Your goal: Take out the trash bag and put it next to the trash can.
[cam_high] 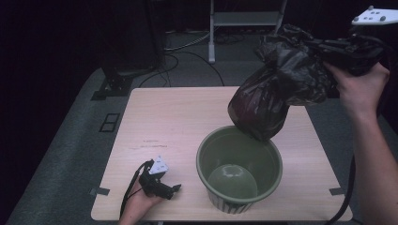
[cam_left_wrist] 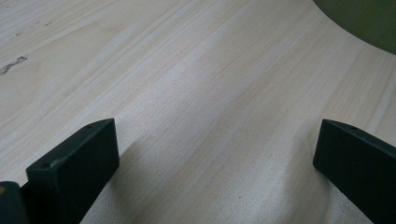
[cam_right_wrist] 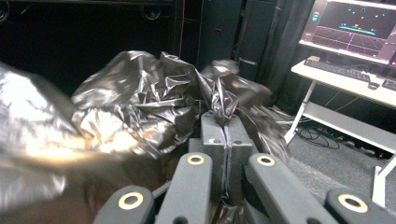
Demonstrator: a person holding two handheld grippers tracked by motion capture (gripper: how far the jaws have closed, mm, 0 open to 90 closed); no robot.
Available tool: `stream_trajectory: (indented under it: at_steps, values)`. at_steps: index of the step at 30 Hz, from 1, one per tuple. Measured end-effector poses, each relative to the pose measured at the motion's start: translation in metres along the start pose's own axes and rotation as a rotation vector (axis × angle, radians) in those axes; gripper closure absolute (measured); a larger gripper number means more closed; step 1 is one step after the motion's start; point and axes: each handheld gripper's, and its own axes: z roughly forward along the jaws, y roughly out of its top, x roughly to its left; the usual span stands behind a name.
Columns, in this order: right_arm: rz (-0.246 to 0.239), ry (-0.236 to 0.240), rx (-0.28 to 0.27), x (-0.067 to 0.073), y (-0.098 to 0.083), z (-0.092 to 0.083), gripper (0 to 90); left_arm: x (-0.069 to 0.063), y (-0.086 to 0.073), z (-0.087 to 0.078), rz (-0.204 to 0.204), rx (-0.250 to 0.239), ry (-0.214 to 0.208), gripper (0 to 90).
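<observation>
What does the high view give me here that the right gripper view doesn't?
High view alone: the green bin on the wooden table, with the black bag's bottom hanging above its far rim, and the left tongs resting open near the table's front edge. Right gripper view alone: the jaws pinched shut on a twist of the bag's plastic, plus a desk with a monitor. Both: the crumpled black bag in the right tongs.

Right claw [cam_right_wrist: 225, 135] pinching black bag [cam_right_wrist: 140, 102]

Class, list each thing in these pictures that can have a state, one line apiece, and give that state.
black bin bag: full, lifted clear above the bin
green bin: upright, unlined
right gripper: shut on the bag's plastic
left gripper: open, low over the table
</observation>
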Motion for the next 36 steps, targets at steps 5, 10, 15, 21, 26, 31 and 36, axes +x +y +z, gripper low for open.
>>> stream_trajectory:
  at_steps: [5,10,15,21,26,31,36]
  values:
    - [-0.003,-0.003,-0.005,0.0,0.005,0.0,90.0,0.0,0.0,0.0,0.0,0.0,0.0,0.0]
    - [0.006,0.006,-0.008,-0.002,0.007,0.002,90.0,0.0,0.0,0.0,0.0,0.0,0.0,0.0]
    - [0.022,0.023,-0.019,-0.003,0.009,0.004,90.0,0.0,0.0,0.0,0.0,-0.001,0.0,0.0]
    - [0.037,0.025,0.032,-0.006,-0.015,0.022,90.0,0.0,0.0,0.0,-0.001,-0.001,0.001,0.0]
    - [0.063,0.0,0.082,-0.02,-0.046,0.044,90.0,0.0,0.0,0.0,0.0,0.001,0.0,0.0]
    - [0.093,-0.01,0.132,-0.03,-0.078,0.062,87.8,0.0,0.0,0.0,-0.002,-0.001,0.0,0.0]
    - [0.088,-0.019,0.161,-0.029,-0.087,0.067,65.9,0.0,0.0,0.0,-0.002,-0.001,0.0,0.0]
